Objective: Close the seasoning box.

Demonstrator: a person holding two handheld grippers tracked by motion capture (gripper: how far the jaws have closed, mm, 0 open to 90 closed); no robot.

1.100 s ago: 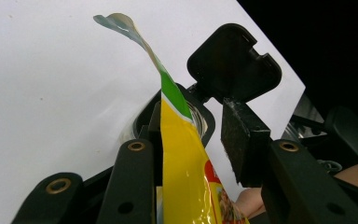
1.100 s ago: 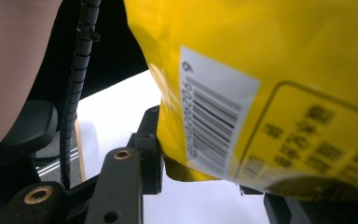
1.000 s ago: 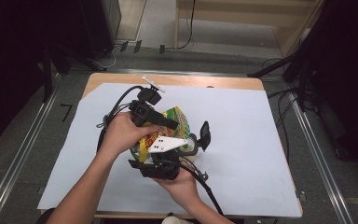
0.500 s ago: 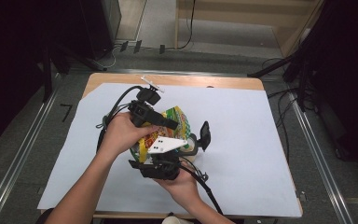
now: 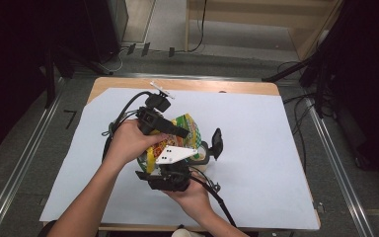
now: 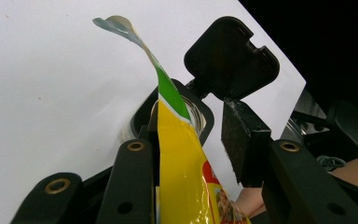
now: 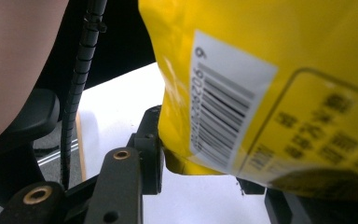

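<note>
A yellow and green snack bag [image 5: 186, 124] hangs tilted over a small clear container [image 5: 205, 155] whose black flip lid [image 5: 217, 142] stands open. My left gripper [image 5: 177, 131] comes from the upper left and is shut on the bag. In the left gripper view the bag [image 6: 182, 158] runs up between the jaws, its torn top curling over the container mouth [image 6: 195, 116], beside the lid [image 6: 230, 58]. My right gripper [image 5: 170, 165] sits just below, nearer the person. In the right gripper view its jaws close on the bag's lower end [image 7: 284, 70], the barcode side facing me.
A white paper sheet [image 5: 276, 148] covers the wooden table [image 5: 217, 85], with open room to the right and left of the hands. Black cables trail from both grippers. Metal rails [image 5: 24, 163] and dark stands flank the table on the floor.
</note>
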